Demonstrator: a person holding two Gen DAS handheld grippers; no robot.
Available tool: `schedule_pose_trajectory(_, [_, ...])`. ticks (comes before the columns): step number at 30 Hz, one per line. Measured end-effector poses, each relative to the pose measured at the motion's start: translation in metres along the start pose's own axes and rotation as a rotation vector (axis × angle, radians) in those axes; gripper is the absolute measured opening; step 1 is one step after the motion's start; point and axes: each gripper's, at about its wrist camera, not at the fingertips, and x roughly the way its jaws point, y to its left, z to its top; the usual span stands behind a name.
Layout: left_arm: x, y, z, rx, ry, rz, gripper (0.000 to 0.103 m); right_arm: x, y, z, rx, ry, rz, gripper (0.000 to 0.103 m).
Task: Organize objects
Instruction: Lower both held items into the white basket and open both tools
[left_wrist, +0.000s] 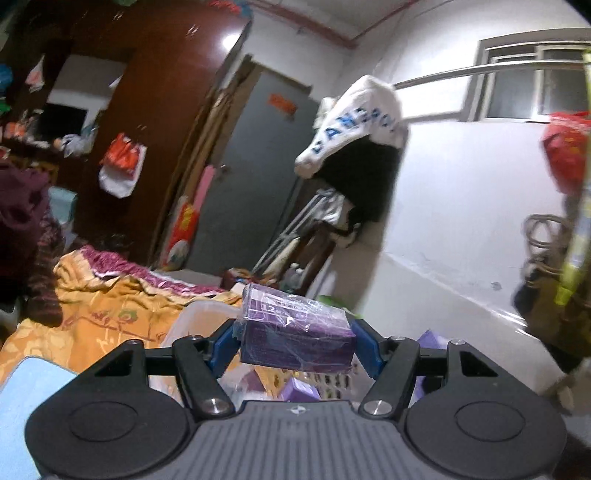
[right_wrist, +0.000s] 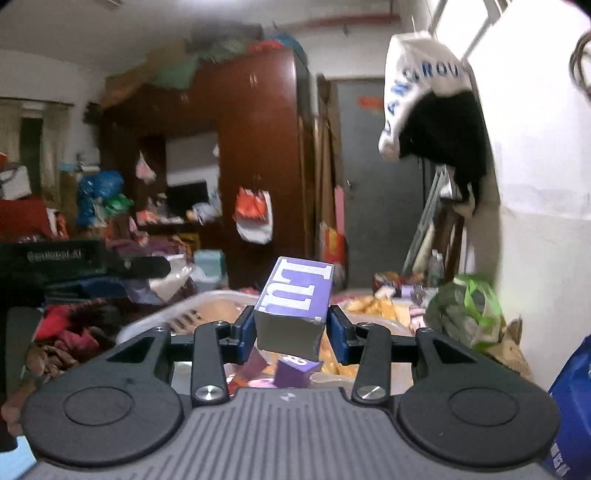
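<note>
While both views are smeared by motion, the grips read clearly enough. The left hand-held gripper (left_wrist: 295, 341) is clamped on a purple pack (left_wrist: 295, 332) wrapped in clear film, blue pads pressing its 2 short ends, pack lying crosswise and raised above a white plastic basket (left_wrist: 192, 317). The right hand-held gripper (right_wrist: 291, 334) is clamped on a purple box (right_wrist: 293, 306) w/ big white letters, tilted, open grey end toward the camera, also held above the white plastic basket (right_wrist: 177, 314). Below it, inside the basket, lies at least 1 more small purple box (right_wrist: 295, 371), probably the same kind. The basket sits on a bed w/ an orange patterned cover (left_wrist: 99, 314). Behind: dark wooden wardrobe (left_wrist: 147, 110), grey door (left_wrist: 255, 177), white garment w/ blue lettering (left_wrist: 358, 122) hung on a rail.
</note>
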Motion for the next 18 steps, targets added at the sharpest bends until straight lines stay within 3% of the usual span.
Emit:
schedule_pose_trajectory(1, [0.01,0.0,0.0,-0.003,0.022,0.018,0.076,0.01,0.001,0.0,-0.011,0.022,-0.009,0.048])
schedule_pose_trajectory(2, [0.022,-0.001,0.001,-0.002,0.057,0.044,0.086,0.019,0.004,-0.002,-0.034,0.048,-0.026,0.057])
schedule_pose_trajectory(3, [0.029,0.0,0.001,0.001,0.097,0.077,0.088,0.022,0.008,-0.002,-0.065,0.064,-0.047,0.064])
schedule_pose_trajectory(5, [0.022,0.001,-0.002,0.02,0.101,0.098,0.088,0.006,0.013,-0.009,-0.096,0.023,-0.073,0.097])
schedule_pose_trajectory(6, [0.013,0.002,-0.005,0.039,0.083,0.079,0.089,-0.01,0.013,-0.012,-0.091,-0.012,-0.058,0.103])
schedule_pose_trajectory(8, [-0.015,0.006,-0.016,0.078,0.058,0.081,0.089,-0.039,0.011,-0.021,-0.054,-0.039,-0.004,0.103])
schedule_pose_trajectory(11, [-0.05,0.007,-0.046,0.194,0.069,0.12,0.099,-0.074,0.012,-0.045,-0.015,-0.045,0.032,0.103])
schedule_pose_trajectory(13, [-0.051,0.011,-0.069,0.239,0.157,0.132,0.099,-0.077,0.013,-0.062,-0.014,-0.008,0.059,0.103])
schedule_pose_trajectory(18, [-0.019,0.027,-0.096,0.208,0.302,0.158,0.098,-0.062,0.005,-0.091,0.081,0.089,0.062,0.103])
